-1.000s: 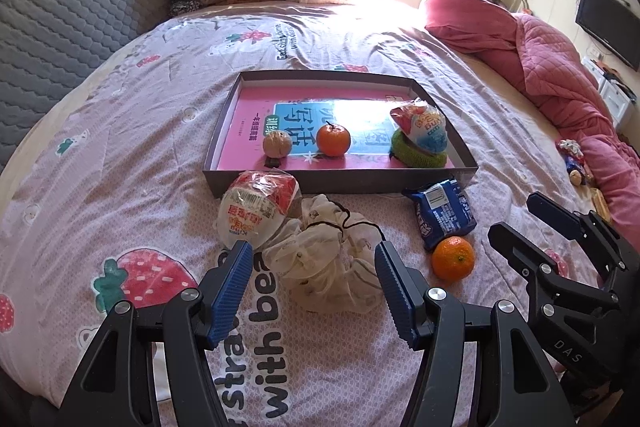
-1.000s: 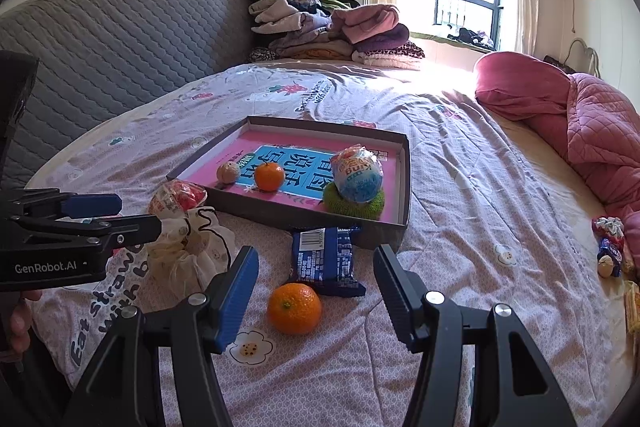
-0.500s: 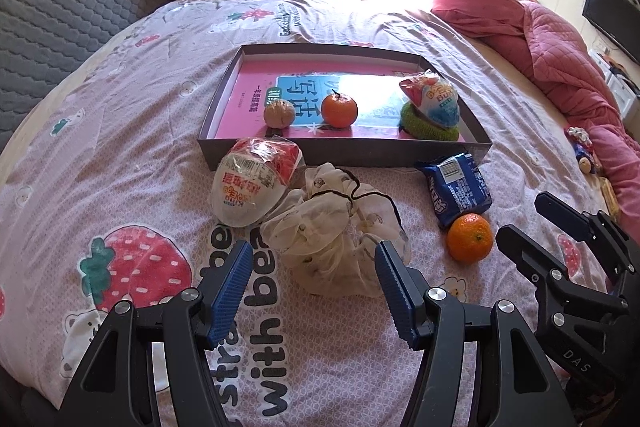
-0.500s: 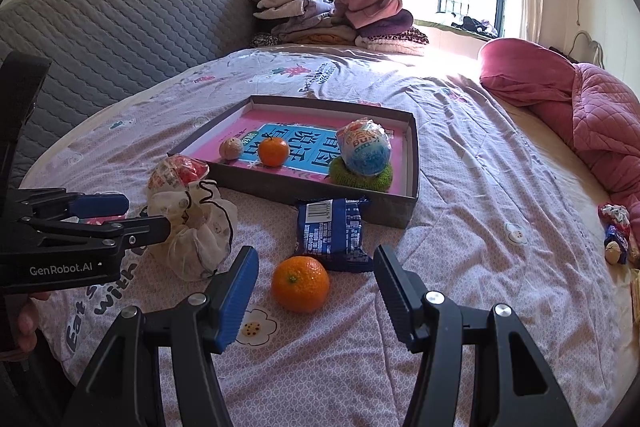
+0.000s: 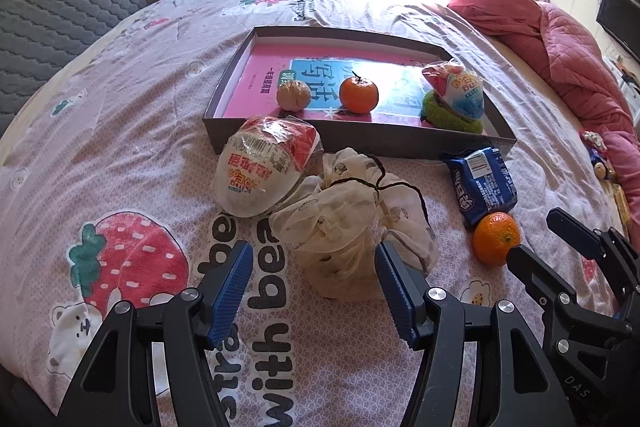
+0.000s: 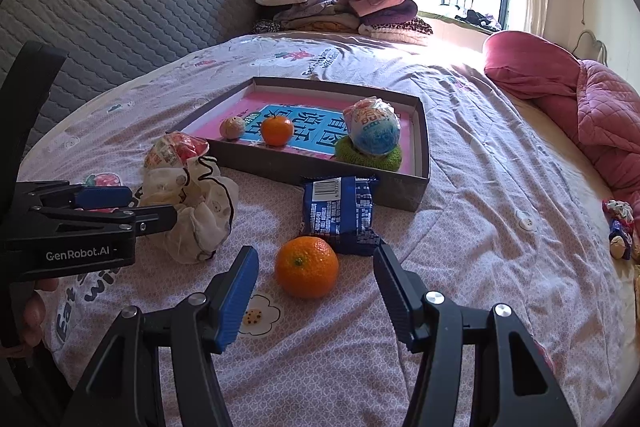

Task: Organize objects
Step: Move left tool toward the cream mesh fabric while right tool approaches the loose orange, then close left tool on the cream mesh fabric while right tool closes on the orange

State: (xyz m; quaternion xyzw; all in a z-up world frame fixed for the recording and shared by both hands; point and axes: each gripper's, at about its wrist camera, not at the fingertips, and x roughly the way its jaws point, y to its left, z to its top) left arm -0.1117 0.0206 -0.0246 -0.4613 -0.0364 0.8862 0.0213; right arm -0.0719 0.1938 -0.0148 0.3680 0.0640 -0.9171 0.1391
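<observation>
Loose orange (image 6: 307, 266) lies at twelve o'clock of the right hand-held gripper (image 6: 314, 291), jaws apart, empty. Left hand-held gripper (image 5: 312, 285), likewise parted, faces the cloth pouch (image 5: 352, 227) at twelve o'clock. Tray (image 5: 360, 141) lies beyond both.

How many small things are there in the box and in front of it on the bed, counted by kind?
Oranges: 2 (one in the box, one on the bed)
Wrapped egg-shaped snacks: 2 ()
Blue snack packet: 1
Cloth drawstring bag: 1
Green ring: 1
Small tan ball: 1
Total: 8
</observation>
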